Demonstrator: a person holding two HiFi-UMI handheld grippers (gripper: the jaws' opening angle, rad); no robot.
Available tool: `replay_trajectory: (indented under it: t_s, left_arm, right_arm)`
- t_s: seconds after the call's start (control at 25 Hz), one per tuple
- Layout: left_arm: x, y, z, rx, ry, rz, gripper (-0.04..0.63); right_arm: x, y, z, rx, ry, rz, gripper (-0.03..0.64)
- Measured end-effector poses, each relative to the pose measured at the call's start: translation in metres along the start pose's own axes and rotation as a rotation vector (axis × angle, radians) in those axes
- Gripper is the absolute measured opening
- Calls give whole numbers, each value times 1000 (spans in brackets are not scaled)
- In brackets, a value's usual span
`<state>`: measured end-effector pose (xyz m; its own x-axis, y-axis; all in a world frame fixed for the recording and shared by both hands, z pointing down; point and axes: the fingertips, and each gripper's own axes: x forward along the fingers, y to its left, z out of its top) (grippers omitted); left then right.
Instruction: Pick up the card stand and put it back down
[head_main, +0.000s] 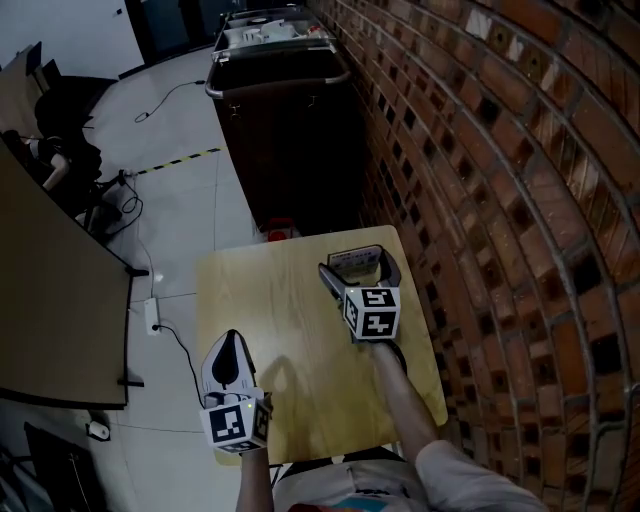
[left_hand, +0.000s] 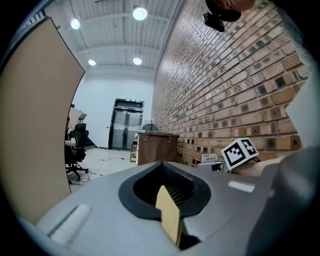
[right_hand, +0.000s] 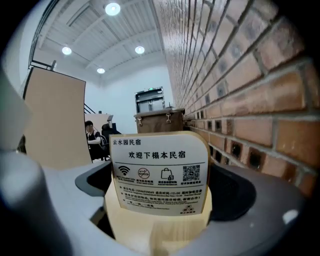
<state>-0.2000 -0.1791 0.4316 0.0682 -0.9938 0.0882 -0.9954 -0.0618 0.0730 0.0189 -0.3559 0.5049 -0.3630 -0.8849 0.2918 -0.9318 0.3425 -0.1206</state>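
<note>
The card stand (head_main: 354, 260) is a white printed card in a pale wooden base, at the far right of the small wooden table (head_main: 290, 330). My right gripper (head_main: 357, 270) has a jaw on each side of it and is shut on the base. In the right gripper view the card stand (right_hand: 159, 170) fills the gap between the jaws of the right gripper (right_hand: 157, 210). Whether it rests on the table, I cannot tell. My left gripper (head_main: 232, 340) hovers at the table's near left, shut and empty. In its own view the left gripper (left_hand: 167, 200) points along the wall.
A brick wall (head_main: 500, 200) runs close along the table's right side. A dark wooden cabinet (head_main: 290, 130) stands just beyond the table. A tan partition panel (head_main: 50, 300) is at the left, with a power strip (head_main: 153, 315) and cables on the floor.
</note>
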Motion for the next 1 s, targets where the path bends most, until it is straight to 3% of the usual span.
replay_trajectory:
  t_s: [0.24,0.44,1.0]
  left_arm:
    - [-4,-26,25,5,-44,-64,5]
    - [-8,-50,42,17,-94,-109,3]
    - [-14,-67,78,51,-175,-134,5]
  right_arm:
    - [-109,44,68,-11,-164,69,575]
    - [-166,52,78,13,-225,75,575]
    - [-192,63,90,46,-269,124,575]
